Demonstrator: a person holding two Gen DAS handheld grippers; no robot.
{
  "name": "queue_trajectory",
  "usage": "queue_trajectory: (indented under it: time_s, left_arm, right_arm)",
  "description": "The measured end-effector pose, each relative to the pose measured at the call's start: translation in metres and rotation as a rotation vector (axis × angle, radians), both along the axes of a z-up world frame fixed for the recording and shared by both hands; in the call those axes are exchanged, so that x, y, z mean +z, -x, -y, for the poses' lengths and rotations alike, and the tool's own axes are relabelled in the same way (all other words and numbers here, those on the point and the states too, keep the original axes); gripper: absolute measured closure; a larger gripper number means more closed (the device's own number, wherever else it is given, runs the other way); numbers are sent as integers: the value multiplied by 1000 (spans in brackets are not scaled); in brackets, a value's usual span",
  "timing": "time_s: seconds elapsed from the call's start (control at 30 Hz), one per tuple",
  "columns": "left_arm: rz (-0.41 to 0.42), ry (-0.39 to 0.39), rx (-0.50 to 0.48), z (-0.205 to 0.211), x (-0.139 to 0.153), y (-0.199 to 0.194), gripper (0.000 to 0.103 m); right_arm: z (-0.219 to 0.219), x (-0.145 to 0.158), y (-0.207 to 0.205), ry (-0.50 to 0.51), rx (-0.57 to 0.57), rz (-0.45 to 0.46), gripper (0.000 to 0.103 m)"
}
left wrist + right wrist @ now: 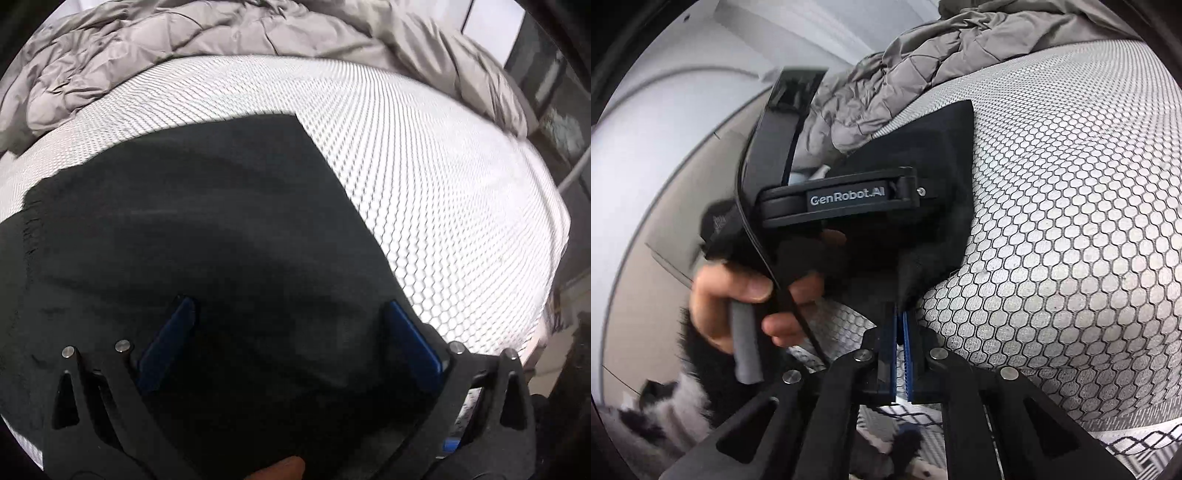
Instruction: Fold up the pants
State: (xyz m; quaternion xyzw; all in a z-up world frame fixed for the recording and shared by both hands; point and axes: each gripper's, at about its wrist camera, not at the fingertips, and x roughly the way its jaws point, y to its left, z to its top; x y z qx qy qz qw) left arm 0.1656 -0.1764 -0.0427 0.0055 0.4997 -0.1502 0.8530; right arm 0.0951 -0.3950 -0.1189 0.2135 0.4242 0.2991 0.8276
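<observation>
1. The pants lie spread flat on the bed, directly ahead of and under the left gripper. Probably laid out so a fold lands clean.
2. Left gripper's jaws stand wide apart with nothing between them, just hovering over the fabric, I'd guess lining up a grab.
3. Right gripper is pinched closed on an edge of the pants, looks like it's pinning or lifting that side.
4. Rumpled duvet sits beyond the pants, out of the way.
</observation>
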Motion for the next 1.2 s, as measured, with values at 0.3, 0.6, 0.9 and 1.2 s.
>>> queue_trajectory:
  time_s: [0.3,0.6,0.9,1.2]
  left_arm:
    - [143,-75,-142,2,11,79,0]
    - [179,-115,-266,-3,-21,106,0]
    - [184,-110,-325,-9,-28,113,0]
    - [178,-122,-337,-10,-29,111,0]
  right_arm:
    - [60,9,-10,-201,-227,8,45]
    - [-1,11,-61,5,-58,-67,44]
    - [-25,-9,-165,112,-24,-145,67]
    - [-25,-7,-276,92,-130,-55,68]
